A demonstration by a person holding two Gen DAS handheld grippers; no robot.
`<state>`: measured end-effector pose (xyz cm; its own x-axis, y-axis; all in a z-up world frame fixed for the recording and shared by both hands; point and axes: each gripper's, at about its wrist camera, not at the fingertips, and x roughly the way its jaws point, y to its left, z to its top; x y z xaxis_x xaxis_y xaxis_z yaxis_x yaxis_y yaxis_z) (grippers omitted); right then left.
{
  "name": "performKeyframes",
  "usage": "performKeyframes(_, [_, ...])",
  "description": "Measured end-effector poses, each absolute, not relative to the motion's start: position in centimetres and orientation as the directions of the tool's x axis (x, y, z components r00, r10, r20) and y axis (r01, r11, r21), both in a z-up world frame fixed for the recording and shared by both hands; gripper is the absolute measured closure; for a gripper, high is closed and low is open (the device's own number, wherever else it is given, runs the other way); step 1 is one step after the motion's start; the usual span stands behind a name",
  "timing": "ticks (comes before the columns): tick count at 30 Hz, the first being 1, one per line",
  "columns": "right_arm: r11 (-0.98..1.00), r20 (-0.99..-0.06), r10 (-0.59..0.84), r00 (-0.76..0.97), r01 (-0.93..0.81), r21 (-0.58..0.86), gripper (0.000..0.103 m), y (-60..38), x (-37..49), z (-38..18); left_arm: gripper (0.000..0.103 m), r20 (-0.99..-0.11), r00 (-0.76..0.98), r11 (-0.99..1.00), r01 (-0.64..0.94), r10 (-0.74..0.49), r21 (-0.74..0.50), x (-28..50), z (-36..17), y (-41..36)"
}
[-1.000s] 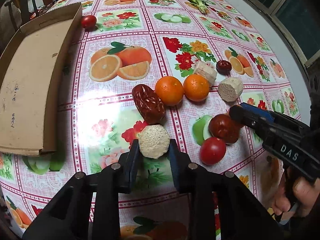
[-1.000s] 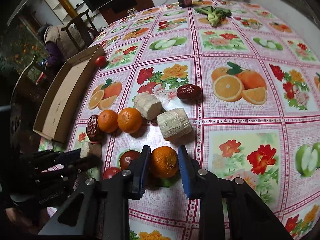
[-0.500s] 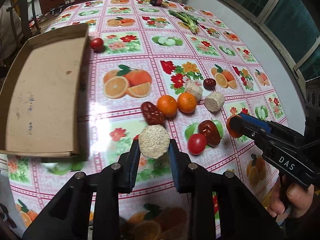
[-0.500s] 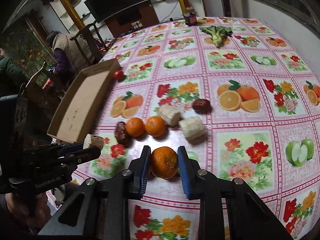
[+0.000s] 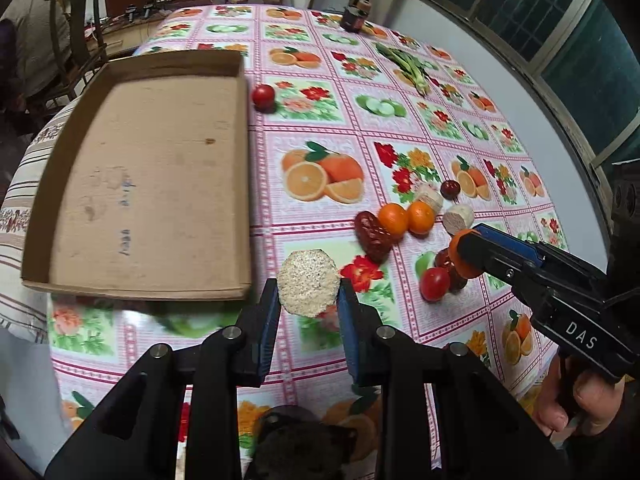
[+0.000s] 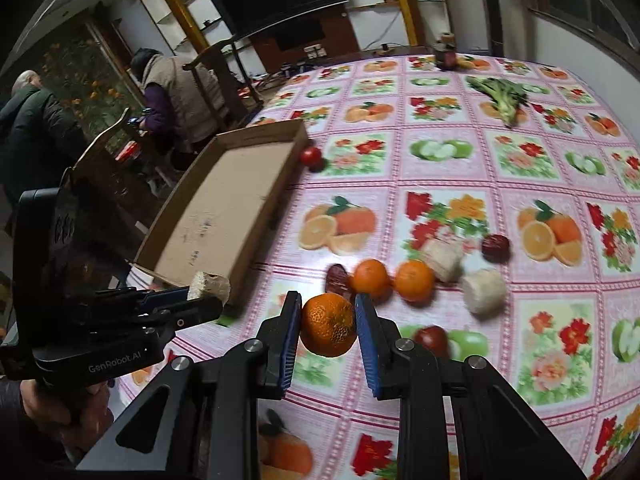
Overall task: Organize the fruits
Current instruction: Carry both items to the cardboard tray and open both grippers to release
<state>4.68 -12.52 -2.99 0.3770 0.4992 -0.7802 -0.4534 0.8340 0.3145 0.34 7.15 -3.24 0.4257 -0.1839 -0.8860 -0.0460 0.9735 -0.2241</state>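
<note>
Both tongs are clamping loads: left tongs (image 5: 308, 300) gripping a pale chunk (image 5: 308, 283), right tongs (image 6: 328, 326) an orange (image 6: 329, 325); either, being round, risks slipping out before reaching the cardboard tray (image 5: 80, 132) at the desk's (image 5: 280, 360) left edge.

Left hand-held gripper (image 5: 308, 300) clamps a pale round cob piece (image 5: 308, 283), lifted off the counter (image 5: 320, 128). Cardboard tray (image 5: 148, 184) ahead-left of it, a tomato (image 5: 263, 95) just past the tray's far corner. Right hand-held gripper (image 5: 466, 254) to its right grips an orange (image 5: 460, 258) above loose fruit.
</note>
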Motion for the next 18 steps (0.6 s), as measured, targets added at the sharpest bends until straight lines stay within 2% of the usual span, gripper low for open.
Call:
performKeyframes(12, [0.697, -0.747, 0.619, 0.242, -0.607, 0.380, 0.075, -3.5, 5.4, -2.5, 0.077, -0.882, 0.451, 0.966, -0.137, -0.137, -0.220, 0.4, -3.0, 14.2])
performKeyframes(18, [0.625, -0.781, 0.610, 0.131, -0.686, 0.373, 0.075, 2.2, 6.2, -4.2, 0.077, -0.888, 0.453, 0.961, -0.199, -0.082, -0.191, 1.8, -3.7, 18.6])
